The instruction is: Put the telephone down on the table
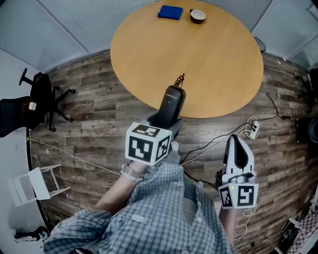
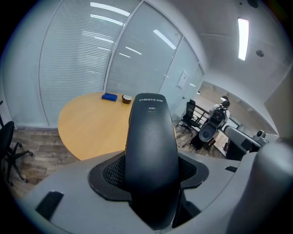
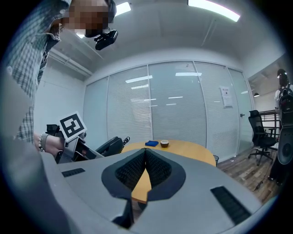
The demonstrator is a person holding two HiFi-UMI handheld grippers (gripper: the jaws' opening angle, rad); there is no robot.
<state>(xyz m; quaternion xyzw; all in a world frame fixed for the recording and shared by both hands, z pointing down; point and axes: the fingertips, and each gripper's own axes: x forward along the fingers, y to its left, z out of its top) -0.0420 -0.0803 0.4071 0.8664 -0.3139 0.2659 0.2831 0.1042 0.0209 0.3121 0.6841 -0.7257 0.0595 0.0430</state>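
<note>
A black telephone handset [image 1: 170, 102] with a coiled cord at its far end sticks out of my left gripper [image 1: 164, 121], whose jaws are shut on it. It hangs in the air over the near edge of the round wooden table [image 1: 218, 64]. In the left gripper view the telephone [image 2: 152, 151] fills the gap between the pads. From the right gripper view the telephone [image 3: 109, 146] and the left gripper [image 3: 78, 147] show at the left. My right gripper [image 1: 238, 155] is low at the right, over the floor, its jaws shut with nothing between them.
A blue flat object [image 1: 170, 12] and a small bowl [image 1: 197, 16] lie at the table's far side. Cables and a power strip [image 1: 254, 130] run across the wooden floor. A black office chair [image 1: 37, 99] stands at the left, and a white chair [image 1: 35, 183] lower left.
</note>
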